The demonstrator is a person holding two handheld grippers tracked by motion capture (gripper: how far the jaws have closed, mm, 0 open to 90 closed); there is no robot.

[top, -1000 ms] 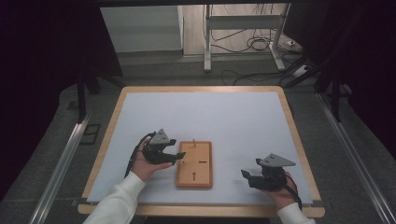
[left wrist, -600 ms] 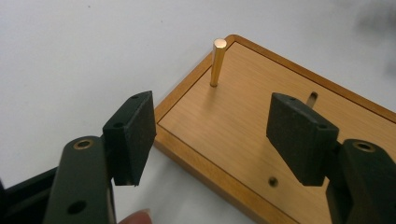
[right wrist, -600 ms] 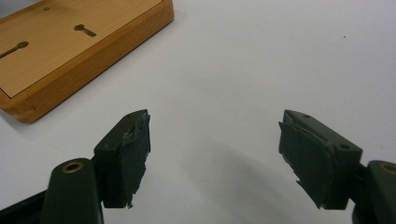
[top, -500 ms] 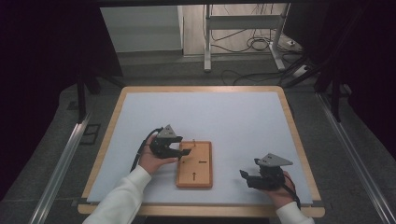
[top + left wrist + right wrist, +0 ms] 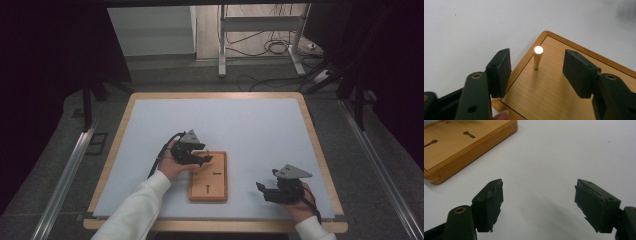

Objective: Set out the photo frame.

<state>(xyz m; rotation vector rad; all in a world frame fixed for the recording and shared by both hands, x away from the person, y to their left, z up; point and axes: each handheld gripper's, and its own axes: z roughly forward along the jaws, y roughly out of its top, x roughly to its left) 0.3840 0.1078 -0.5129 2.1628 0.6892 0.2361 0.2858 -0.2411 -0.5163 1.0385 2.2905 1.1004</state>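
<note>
Overhead, high view: the wooden board (image 5: 209, 176) lies on the pale table (image 5: 250, 130), near its front edge and left of centre.
Left tool, high view: the left tool (image 5: 204, 159) reaches over the board's far left corner, its hand just beside the board's left edge.
Right tool, high view: the right tool (image 5: 261, 188) rests low over the table, well apart from the board on its right.
Left gripper view: a brass peg (image 5: 538, 58) stands upright in the board (image 5: 564, 85) near a corner; the tool's jaws have just been closing, the peg stands between them, yet neither pad touches it.
Right gripper view: the jaws gape wide over bare table (image 5: 554, 157), nothing between them; the board (image 5: 461, 147), with two keyhole slots, lies beyond at upper left.
</note>
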